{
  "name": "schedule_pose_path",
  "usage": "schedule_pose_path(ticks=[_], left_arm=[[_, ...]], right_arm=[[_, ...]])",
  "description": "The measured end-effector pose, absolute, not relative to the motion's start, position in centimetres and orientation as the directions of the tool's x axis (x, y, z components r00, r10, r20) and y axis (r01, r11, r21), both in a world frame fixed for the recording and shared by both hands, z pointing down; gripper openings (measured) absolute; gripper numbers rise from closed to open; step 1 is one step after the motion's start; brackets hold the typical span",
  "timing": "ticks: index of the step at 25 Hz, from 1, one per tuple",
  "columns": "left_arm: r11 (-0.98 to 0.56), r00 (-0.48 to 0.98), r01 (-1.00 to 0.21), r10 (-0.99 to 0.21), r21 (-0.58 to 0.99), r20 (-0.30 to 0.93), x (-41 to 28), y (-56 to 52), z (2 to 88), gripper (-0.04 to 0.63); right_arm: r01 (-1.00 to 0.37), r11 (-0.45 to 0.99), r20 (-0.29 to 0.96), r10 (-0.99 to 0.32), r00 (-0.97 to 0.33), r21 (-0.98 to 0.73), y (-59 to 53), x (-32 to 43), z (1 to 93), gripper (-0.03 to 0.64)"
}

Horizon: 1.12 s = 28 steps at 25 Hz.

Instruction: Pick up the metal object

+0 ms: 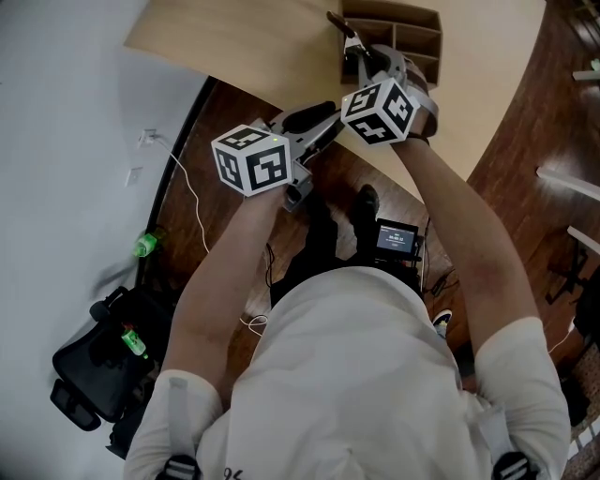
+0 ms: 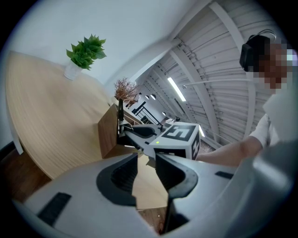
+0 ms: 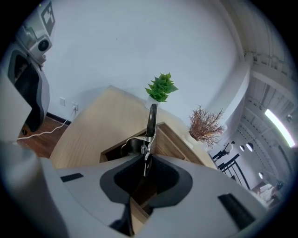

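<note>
Right gripper (image 3: 145, 160) jaws clamped on the metal object (image 3: 148, 139), a slim spring-loaded tool with a black handle standing upright out of the jaws. It is held just above the open wooden box (image 3: 173, 143) on the light wood table (image 3: 91, 128). Green plant (image 3: 160, 88) and dry twig plant (image 3: 205, 123) stand further back. Left gripper (image 2: 146, 158) jaws apart with nothing between them, beside the right one near the table edge.

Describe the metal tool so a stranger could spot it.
Find the pale wooden table, then the wooden box on it. By that box, the right hand-held gripper pinches a slim metal tool; its black end and tiny spring set it apart.
</note>
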State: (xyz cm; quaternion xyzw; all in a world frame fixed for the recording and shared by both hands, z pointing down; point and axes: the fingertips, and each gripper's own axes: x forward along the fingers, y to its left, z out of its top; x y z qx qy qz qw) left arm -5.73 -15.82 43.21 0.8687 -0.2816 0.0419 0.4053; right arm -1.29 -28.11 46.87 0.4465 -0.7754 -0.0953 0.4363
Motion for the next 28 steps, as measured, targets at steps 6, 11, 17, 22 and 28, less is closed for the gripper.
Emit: schedule_pose_path(ticks=[6, 11, 17, 22, 28], left_arm=[[-0.509, 0.839, -0.522, -0.448, 0.685, 0.307, -5.4, -15.7, 43.5, 0.098], [-0.508, 0.839, -0.522, -0.453, 0.685, 0.303, -5.7, -15.6, 43.3, 0.098], [-0.506, 0.833, -0.527, -0.469, 0.683, 0.295, -5.9, -15.7, 43.0, 0.098], [-0.508, 0.829, -0.528, -0.482, 0.681, 0.283, -6.1, -15.9, 42.6, 0.098], [-0.517, 0.826, -0.529, -0.497, 0.673, 0.267, -6.2, -15.9, 41.8, 0.098]], right_arm=[[-0.604, 0.587, 0.591, -0.775, -0.226, 0.539, -29.0, -0.8, 47.0, 0.028], [-0.618, 0.595, 0.601, -0.764, -0.235, 0.514, -29.4, -0.3, 46.6, 0.012], [-0.621, 0.62, 0.615, -0.742, -0.265, 0.48, -28.9, -0.6, 46.4, 0.011], [-0.636, 0.622, 0.602, -0.743, -0.293, 0.458, -28.4, -1.0, 45.3, 0.009], [-0.642, 0.621, 0.575, -0.751, -0.324, 0.45, -28.0, -1.5, 43.5, 0.009]])
